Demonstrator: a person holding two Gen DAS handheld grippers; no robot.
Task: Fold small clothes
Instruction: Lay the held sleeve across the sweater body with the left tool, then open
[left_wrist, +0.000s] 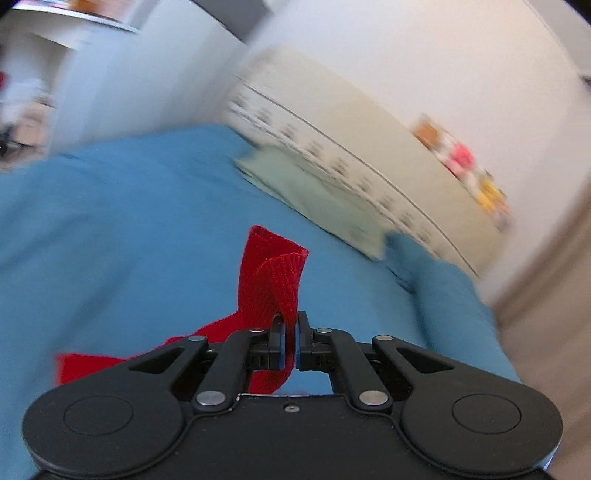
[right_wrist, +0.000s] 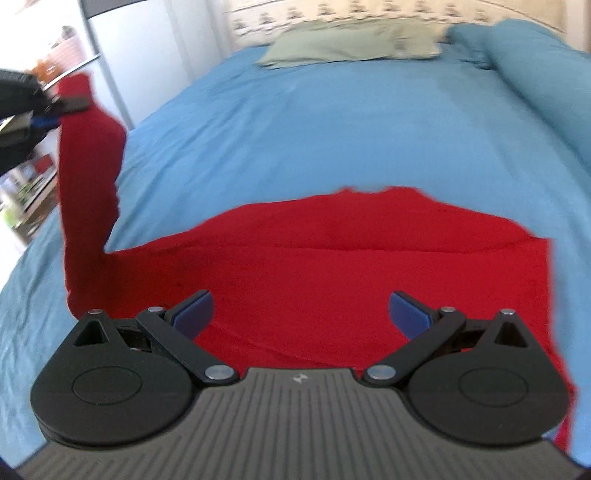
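A: Where is the garment?

B: The red knit garment (right_wrist: 369, 280) lies spread on the blue bedspread (right_wrist: 332, 122), its body flat just in front of the right gripper (right_wrist: 301, 314). One long strip of it, a sleeve by the look of it (right_wrist: 88, 177), stands up off the bed at the left.

A: Why is it standing up?

B: Because the left gripper (left_wrist: 290, 334) has it by the cuff end. In the left wrist view the jaws are pinched together on the red cloth, with the ribbed end sticking out past the fingertips (left_wrist: 279, 328). The right wrist view shows the same grip from the side, high at the frame's left edge. My guess is the sleeve is being lifted so it can be laid across the body as a fold.

A: And the right gripper?

B: Spread wide, its blue pads (right_wrist: 195, 314) far apart and nothing between them. It hangs over the near part of the garment; whether it touches the fabric I cannot tell. I judge it is placed there to pin or smooth the body while the sleeve comes over.

A: What else is around?

B: A pale green pillow (right_wrist: 343, 44) at the head of the bed, well apart from the garment, and a patterned headboard (left_wrist: 332, 122) behind it. Both views are blurred.
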